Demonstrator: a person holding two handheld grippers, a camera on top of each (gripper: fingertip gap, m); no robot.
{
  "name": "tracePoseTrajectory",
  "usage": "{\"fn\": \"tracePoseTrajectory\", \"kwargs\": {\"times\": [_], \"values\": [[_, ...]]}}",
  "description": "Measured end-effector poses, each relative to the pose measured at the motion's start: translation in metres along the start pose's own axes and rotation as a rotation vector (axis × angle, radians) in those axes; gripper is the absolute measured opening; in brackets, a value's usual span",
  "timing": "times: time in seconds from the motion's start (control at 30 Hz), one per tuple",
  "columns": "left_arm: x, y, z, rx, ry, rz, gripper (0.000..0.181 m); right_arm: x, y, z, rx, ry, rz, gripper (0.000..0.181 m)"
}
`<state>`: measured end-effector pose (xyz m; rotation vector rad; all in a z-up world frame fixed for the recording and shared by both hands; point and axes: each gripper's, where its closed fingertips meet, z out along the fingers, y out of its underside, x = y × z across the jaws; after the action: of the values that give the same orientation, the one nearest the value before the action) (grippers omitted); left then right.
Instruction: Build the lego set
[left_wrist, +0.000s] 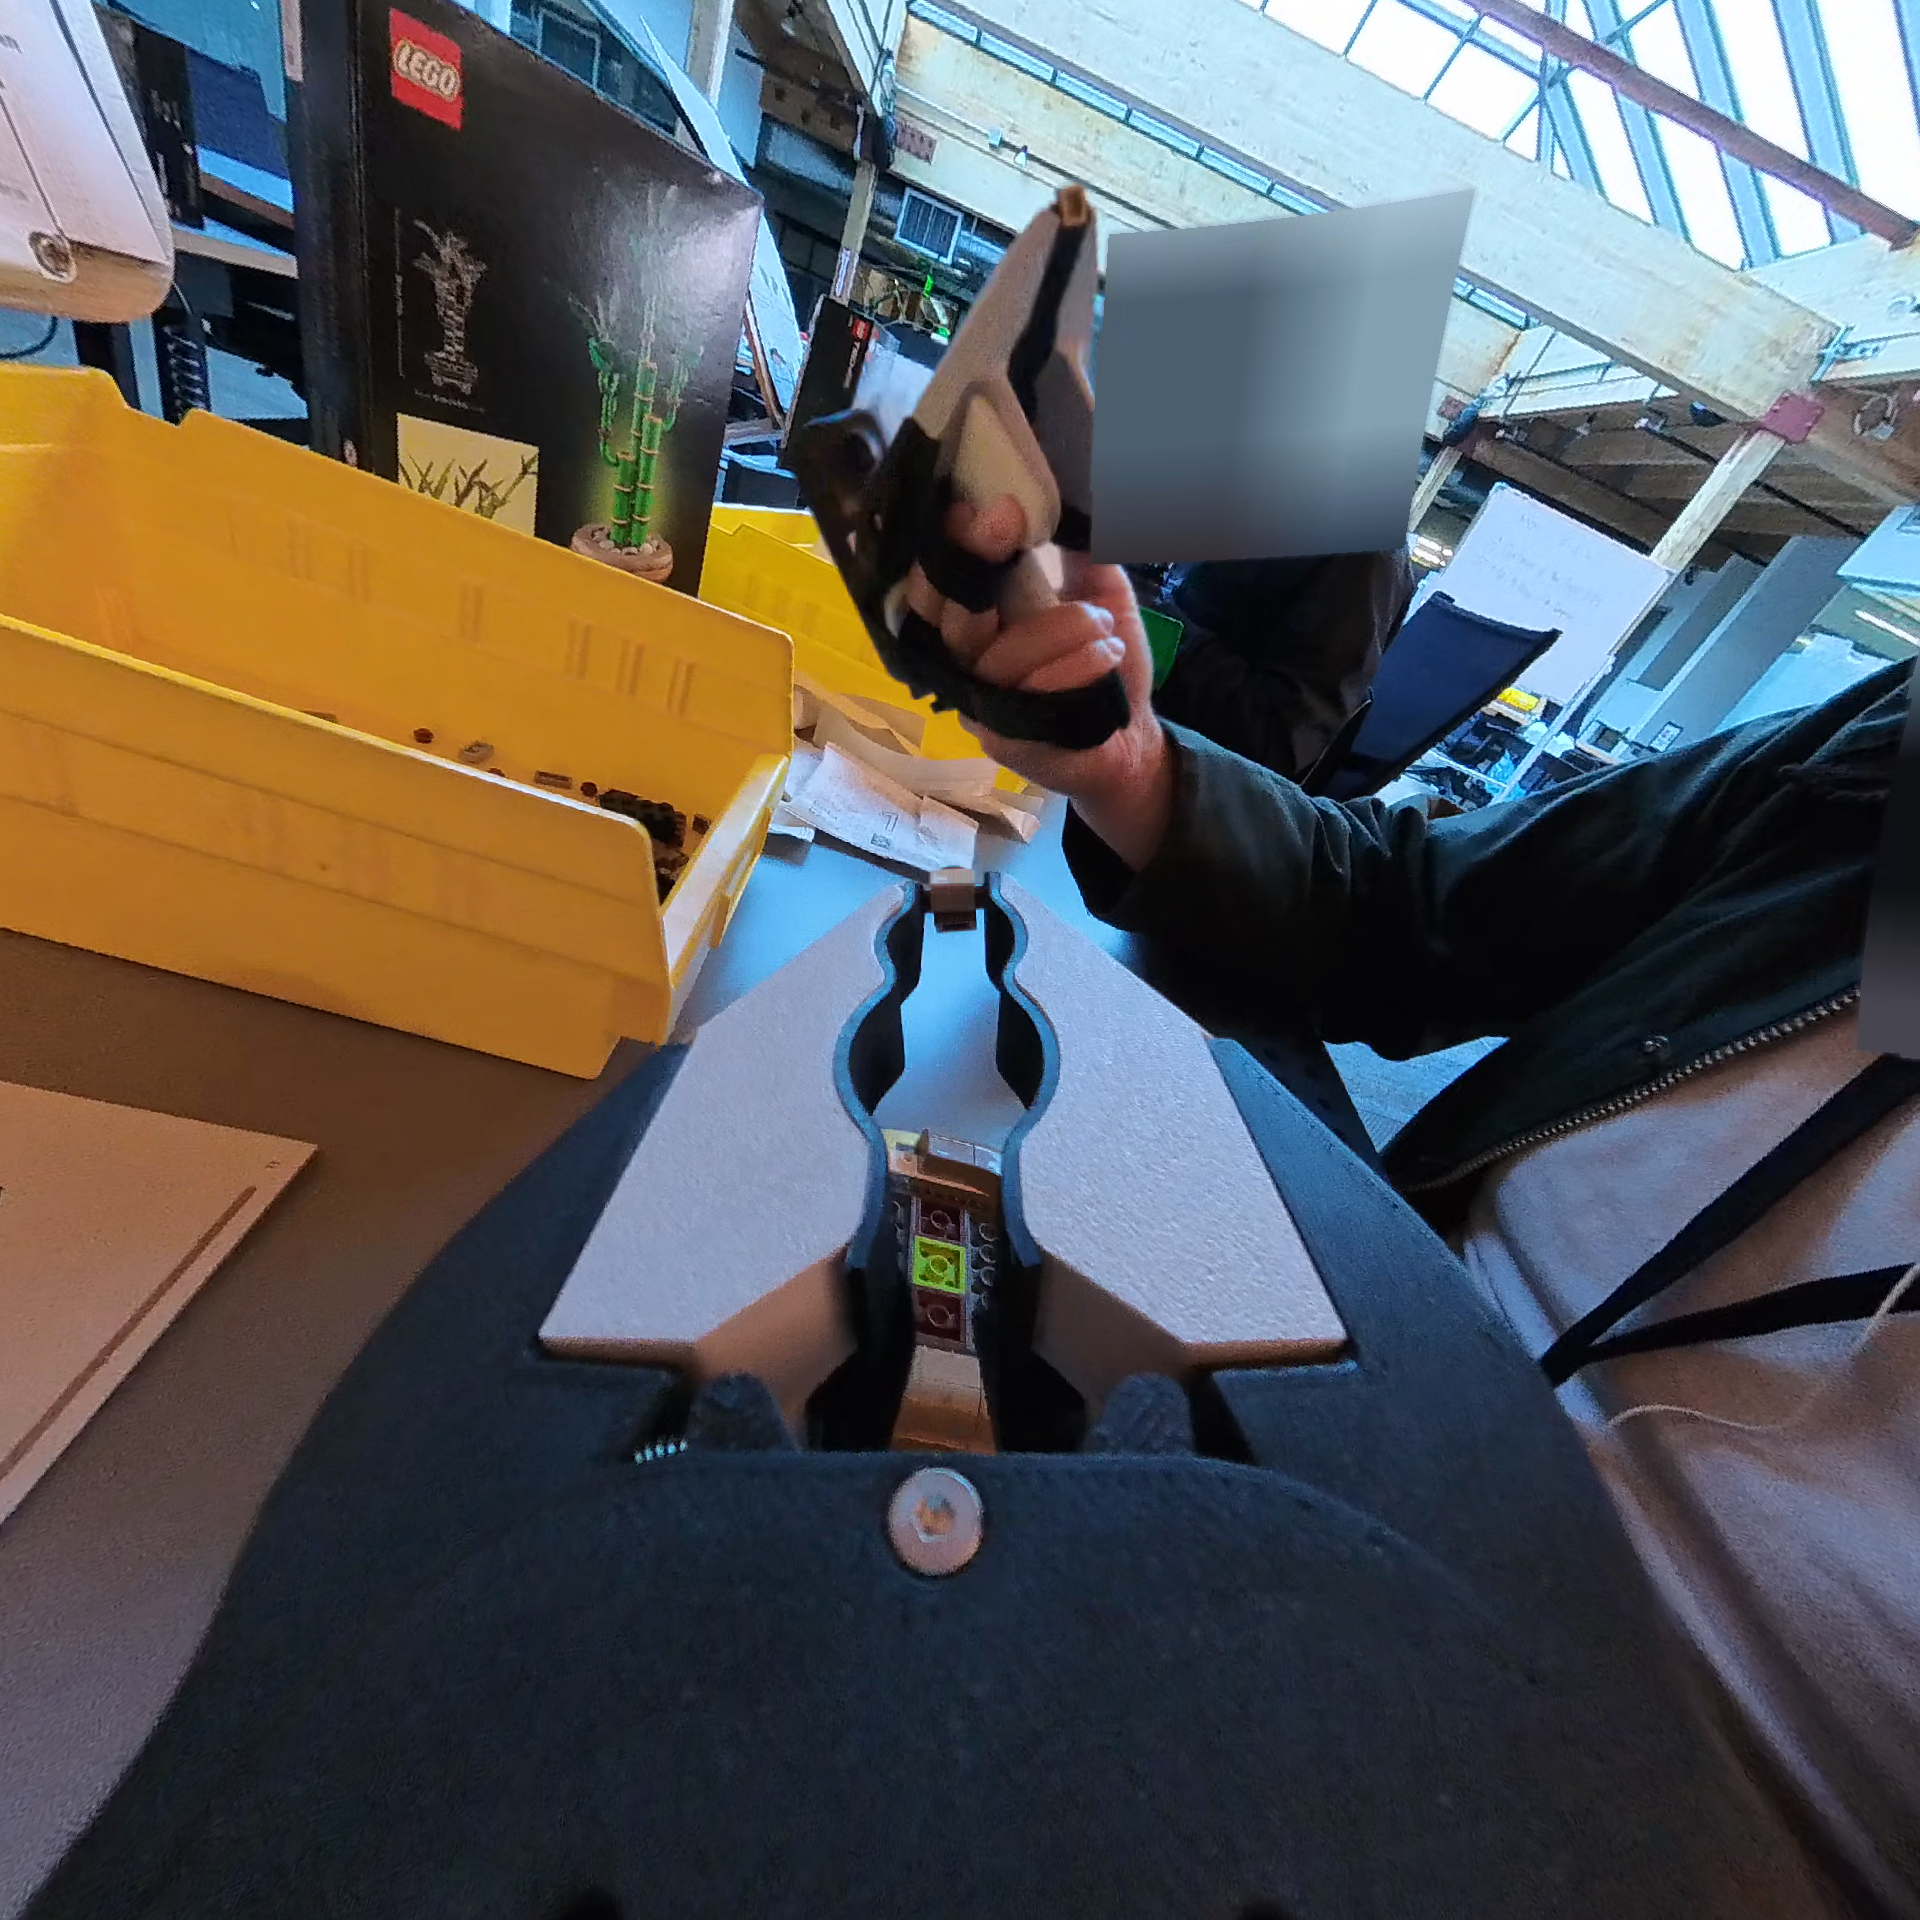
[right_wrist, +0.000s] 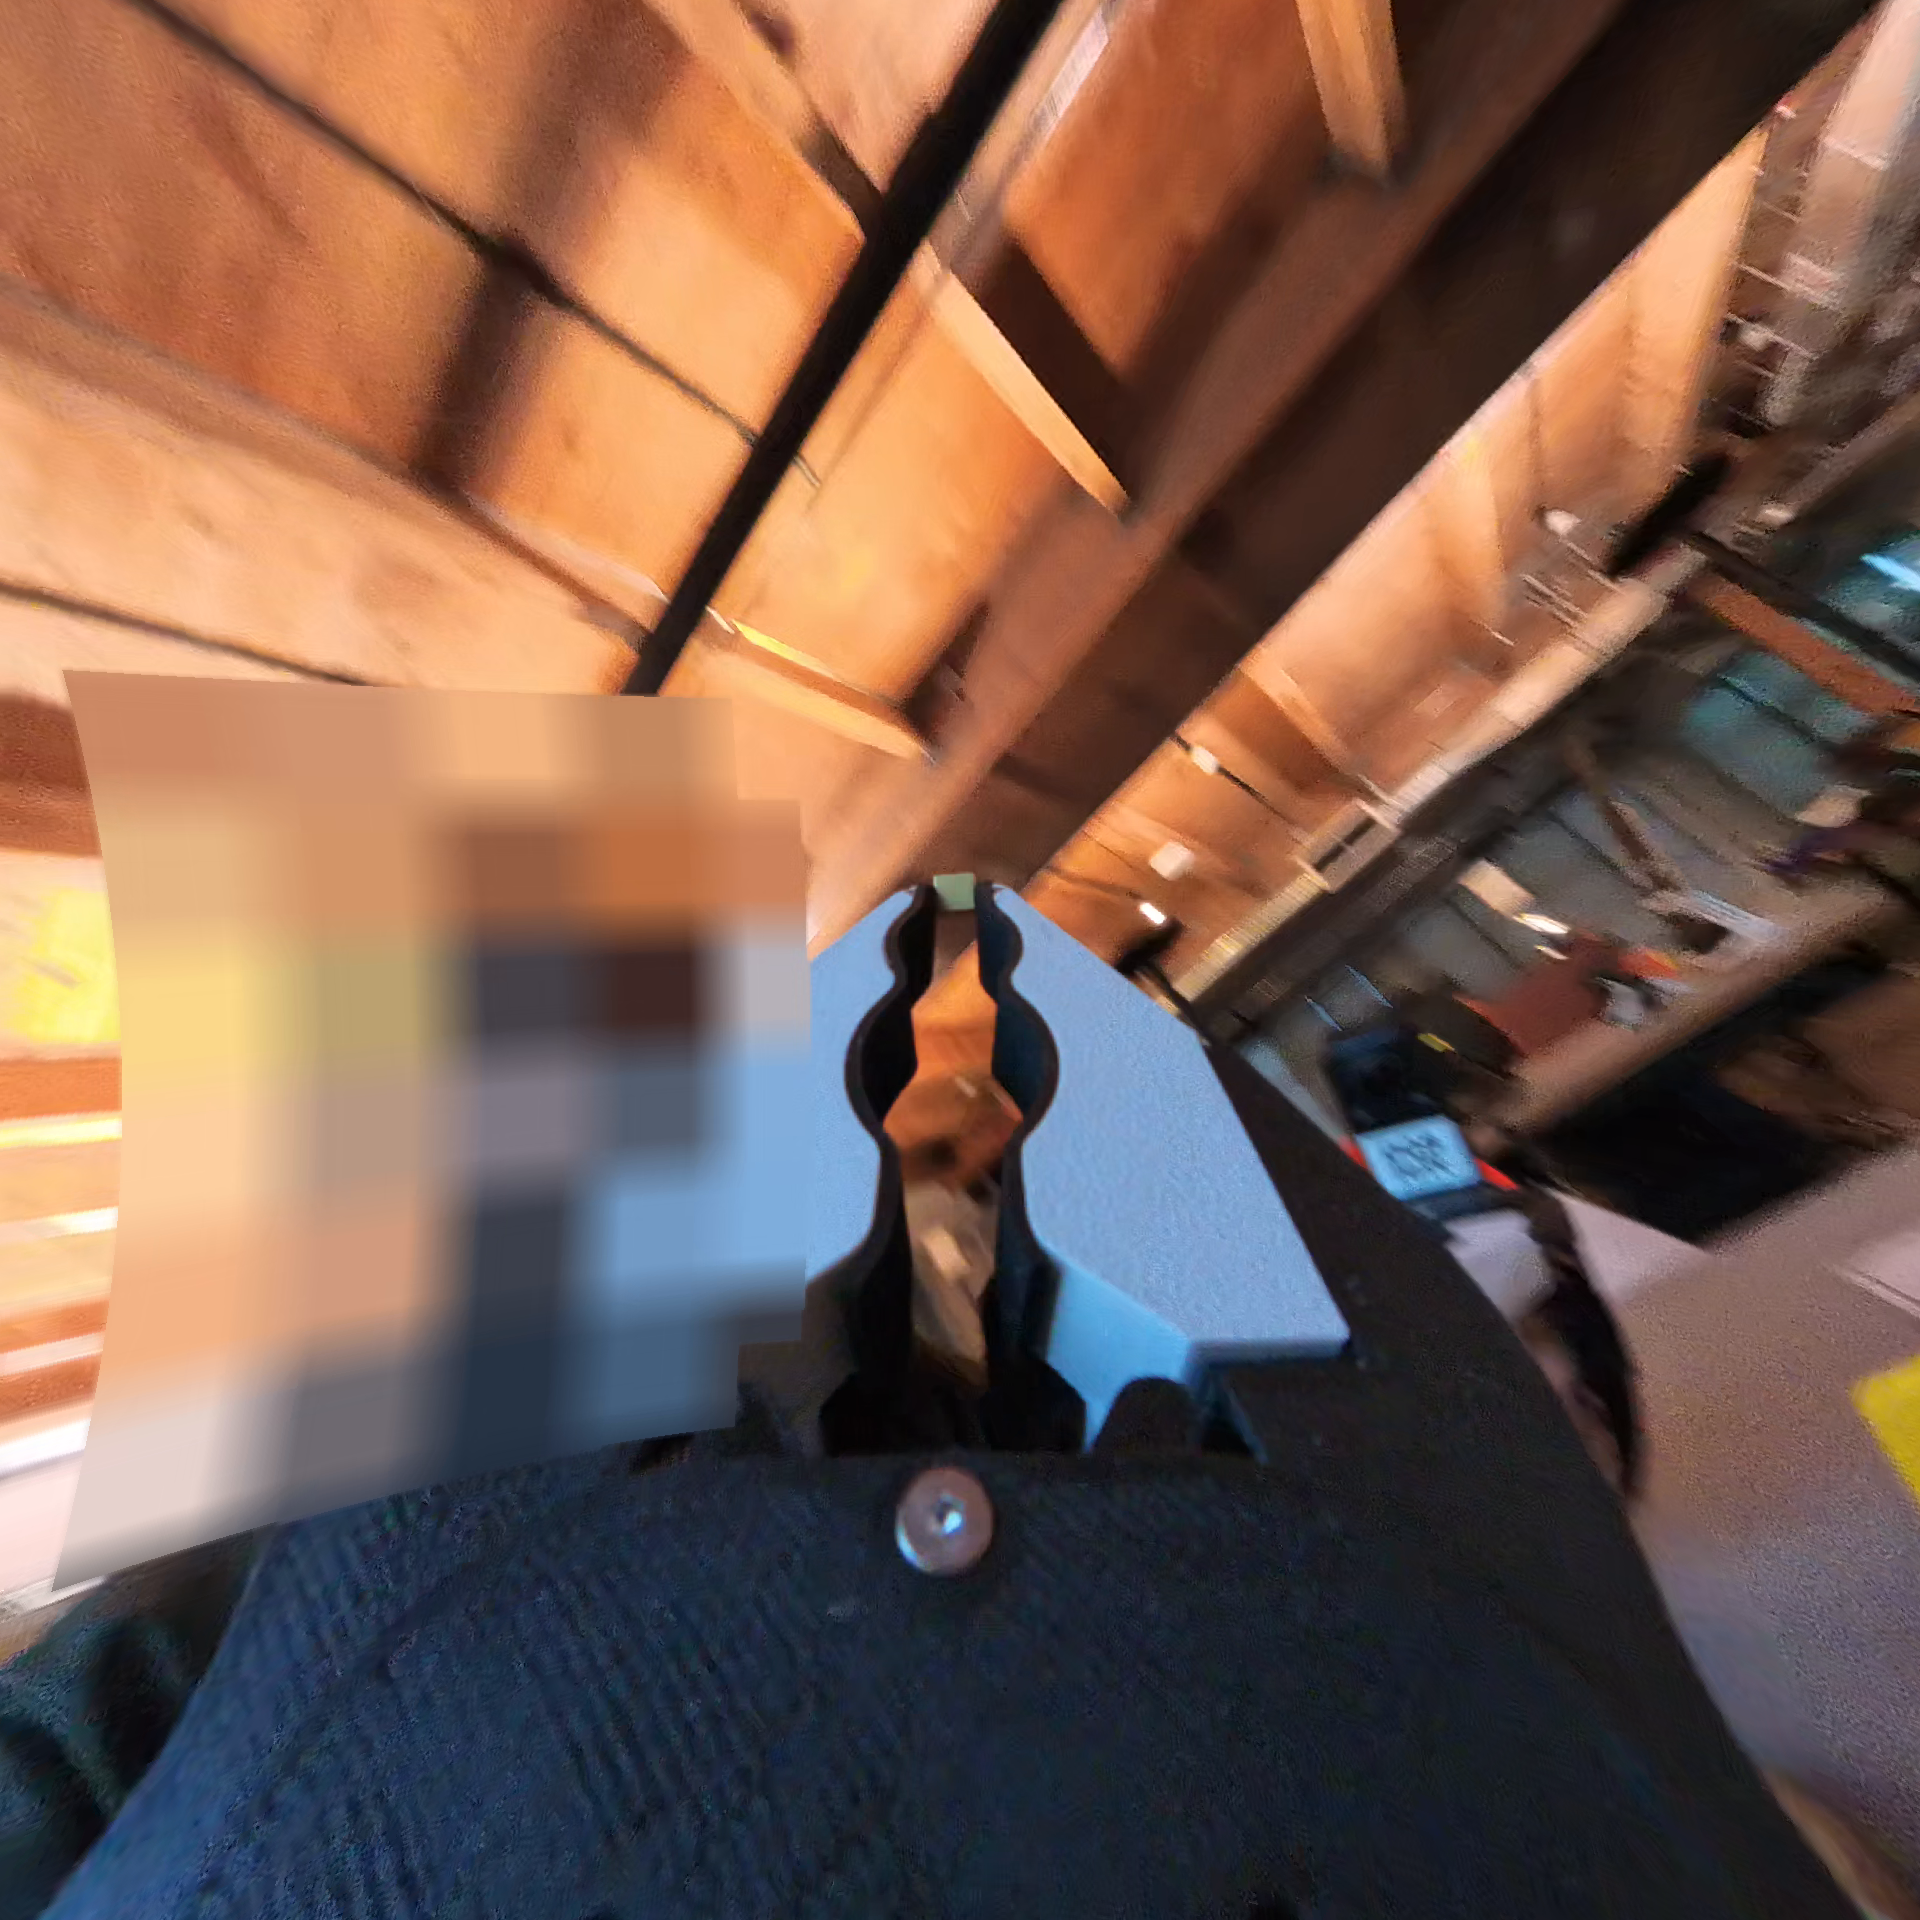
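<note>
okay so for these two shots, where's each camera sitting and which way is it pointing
Left wrist view: on the left gripper, low over the table, facing the yellow bin and set box; the person's hand lifts the right gripper.
Right wrist view: on the right gripper, tilted up at blurred ceiling beams.
Shared: the right gripper; each pinches a small brick at its tips.

Glossy yellow plastic bin (left_wrist: 343, 831); matt, seemingly rough-printed left gripper (left_wrist: 951, 902).
</note>
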<state>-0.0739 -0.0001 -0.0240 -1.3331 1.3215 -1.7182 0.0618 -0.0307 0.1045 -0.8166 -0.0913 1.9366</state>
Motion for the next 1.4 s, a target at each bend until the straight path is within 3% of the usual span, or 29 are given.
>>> {"fn": "tracePoseTrajectory", "kwargs": {"times": [0.2,0.43,0.47,0.53,0.63,0.7,0.77,0.87,0.93,1.0,1.07,1.17,1.23,1.4], "values": [[-0.001,0.001,-0.001,-0.003,0.001,-0.007,0.01,-0.015,-0.015,-0.006,0.107,-0.159,0.16,0.005],[-0.002,-0.001,-0.002,0.006,-0.001,-0.027,0.009,-0.002,-0.02,-0.014,0.13,-0.11,0.177,0.005],[-0.004,-0.001,-0.002,0.008,-0.005,-0.033,0.009,0.012,-0.017,-0.015,0.099,-0.01,0.133,0.005],[-0.007,-0.001,-0.003,0.013,-0.017,-0.059,0.01,0.063,-0.006,-0.031,-0.021,0.382,-0.064,0.004],[-0.01,-0.003,-0.005,0.033,-0.007,-0.113,0.009,0.128,-0.007,-0.094,-0.308,1.031,-0.48,0.006],[-0.011,-0.005,-0.006,0.048,0.005,-0.139,0.009,0.141,-0.011,-0.117,-0.458,1.243,-0.654,0.01],[-0.012,-0.007,-0.007,0.062,0.008,-0.157,0.009,0.146,-0.013,-0.127,-0.539,1.348,-0.758,0.028],[-0.013,-0.01,-0.009,0.091,0.022,-0.204,0.009,0.142,-0.012,-0.117,-0.555,1.314,-0.845,0.027],[-0.014,-0.014,-0.01,0.121,0.037,-0.245,0.009,0.131,0.003,-0.086,-0.549,1.127,-0.867,0.027],[-0.012,-0.017,-0.01,0.153,0.073,-0.297,0.009,0.116,0.037,-0.047,-0.589,0.881,-0.87,0.026],[-0.011,-0.02,-0.009,0.18,0.104,-0.349,0.009,0.106,0.07,-0.021,-0.658,0.746,-0.977,0.028],[-0.01,-0.022,-0.005,0.204,0.128,-0.407,0.009,0.111,0.11,-0.006,-0.85,0.714,-1.257,0.03],[-0.008,-0.022,-0.001,0.211,0.138,-0.427,0.009,0.114,0.12,-0.001,-0.89,0.724,-1.397,0.024],[-0.006,-0.019,0.008,0.201,0.133,-0.437,0.009,0.117,0.13,0.003,-0.935,0.722,-1.486,0.014]]}}
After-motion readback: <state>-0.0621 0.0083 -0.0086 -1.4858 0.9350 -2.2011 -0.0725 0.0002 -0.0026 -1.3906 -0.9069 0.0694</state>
